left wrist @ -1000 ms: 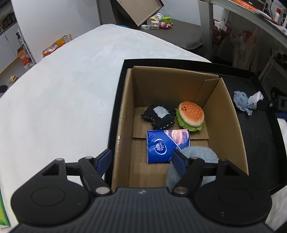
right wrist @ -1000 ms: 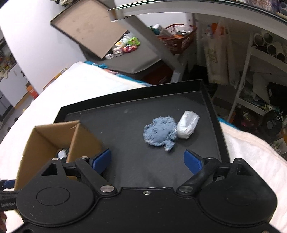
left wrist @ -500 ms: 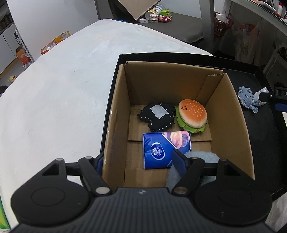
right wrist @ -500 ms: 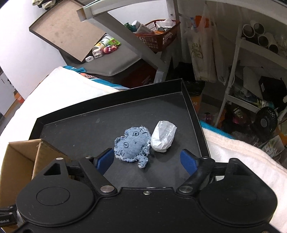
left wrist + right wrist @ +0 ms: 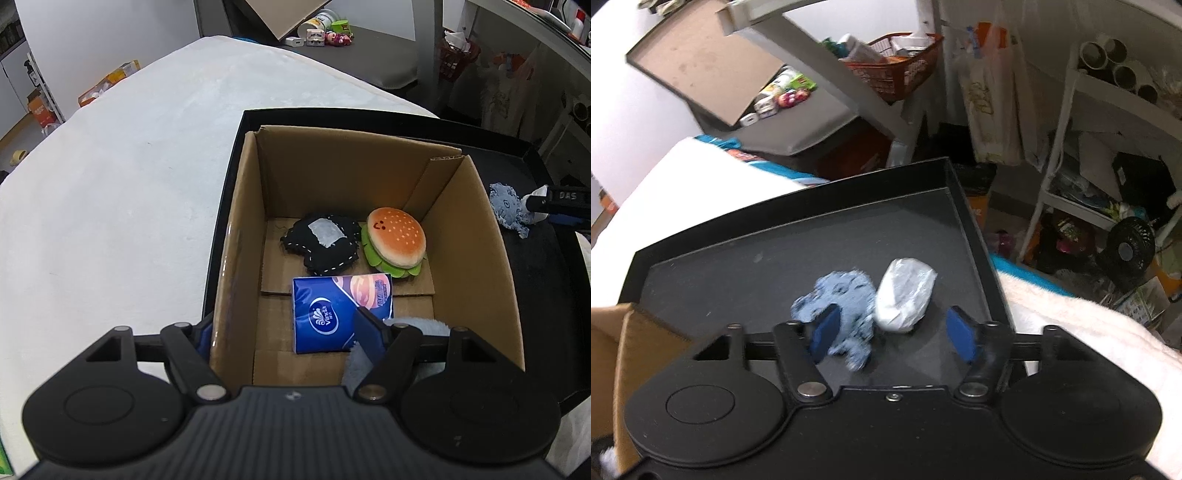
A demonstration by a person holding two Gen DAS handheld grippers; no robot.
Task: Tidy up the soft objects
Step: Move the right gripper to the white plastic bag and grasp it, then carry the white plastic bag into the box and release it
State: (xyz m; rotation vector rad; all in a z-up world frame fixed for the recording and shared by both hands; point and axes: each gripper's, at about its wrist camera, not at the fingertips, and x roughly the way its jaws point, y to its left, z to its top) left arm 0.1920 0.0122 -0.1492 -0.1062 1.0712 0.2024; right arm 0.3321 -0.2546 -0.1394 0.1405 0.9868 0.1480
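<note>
While the blue denim plush (image 5: 842, 295) and the white wrapped bundle (image 5: 905, 295) lie touching each other on the black tray (image 5: 738, 258), outside the cardboard box (image 5: 369, 177), the step in hand looks like the pick-up of one of these last two loose items. The right gripper (image 5: 894, 338) hovers low over them; its jaws have just been closing, and they now stand at a middling gap with the bundle's near end and the plush's edge between them, no pad plainly pressing yet. Which of the two is meant, I cannot tell. The box already holds a burger plush (image 5: 395, 240), a black stitched plush (image 5: 321, 243), a blue tissue pack (image 5: 332, 314) and a pale fluffy item (image 5: 417, 325). The left gripper (image 5: 284, 332) straddles the box's near left wall with jaws wide, gripping nothing I can see. Next, the right jaws need to settle on a single item, close firmly, then lift it over the box wall.
</note>
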